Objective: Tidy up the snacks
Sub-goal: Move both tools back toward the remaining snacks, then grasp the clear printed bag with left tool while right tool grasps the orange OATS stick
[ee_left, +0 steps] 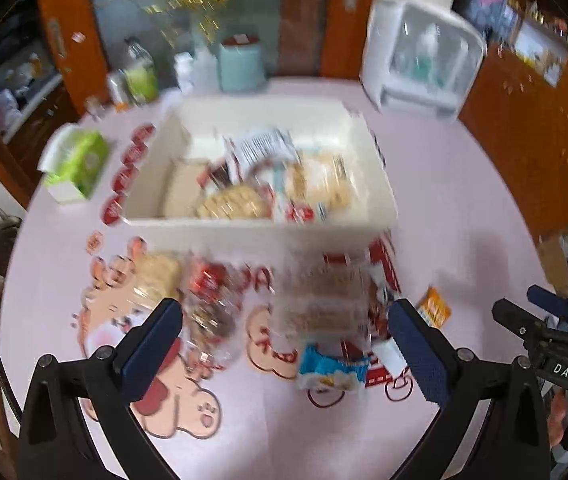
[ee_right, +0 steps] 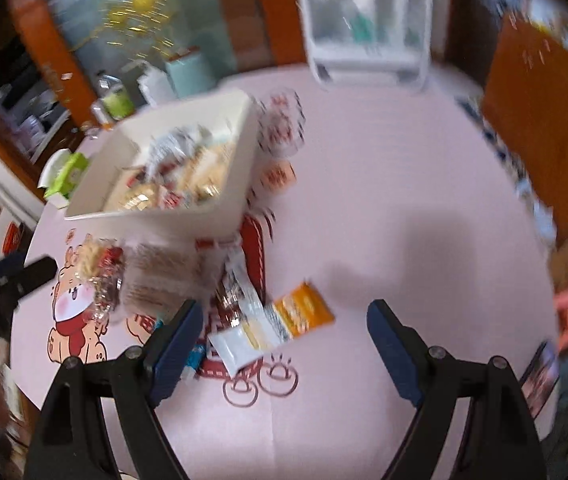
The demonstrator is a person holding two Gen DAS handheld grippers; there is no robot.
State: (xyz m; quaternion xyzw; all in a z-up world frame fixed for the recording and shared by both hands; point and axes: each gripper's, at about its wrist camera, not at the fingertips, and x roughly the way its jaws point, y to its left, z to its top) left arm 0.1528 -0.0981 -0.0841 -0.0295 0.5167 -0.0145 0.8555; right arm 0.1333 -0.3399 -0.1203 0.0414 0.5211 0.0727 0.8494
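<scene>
A white bin (ee_left: 260, 232) (ee_right: 156, 216) holding several snack packets stands on the pink tablecloth. In front of it lie loose snacks: clear packs of brown biscuits (ee_left: 320, 300) (ee_right: 160, 276), a red-wrapped pack (ee_left: 208, 280), a blue packet (ee_left: 332, 368) and an orange-and-white packet (ee_right: 284, 320) (ee_left: 436, 306). My left gripper (ee_left: 284, 344) hovers open above the biscuit packs, nothing between its fingers. My right gripper (ee_right: 284, 340) is open over the orange-and-white packet. Both views are blurred by motion.
A green tissue box (ee_left: 76, 164) sits left of the bin, with jars and a pale blue canister (ee_left: 242, 64) behind. A white clear-fronted cabinet (ee_left: 424, 56) (ee_right: 368, 20) stands at the table's far edge. Wooden furniture surrounds the table. The right gripper (ee_left: 544, 320) shows in the left view.
</scene>
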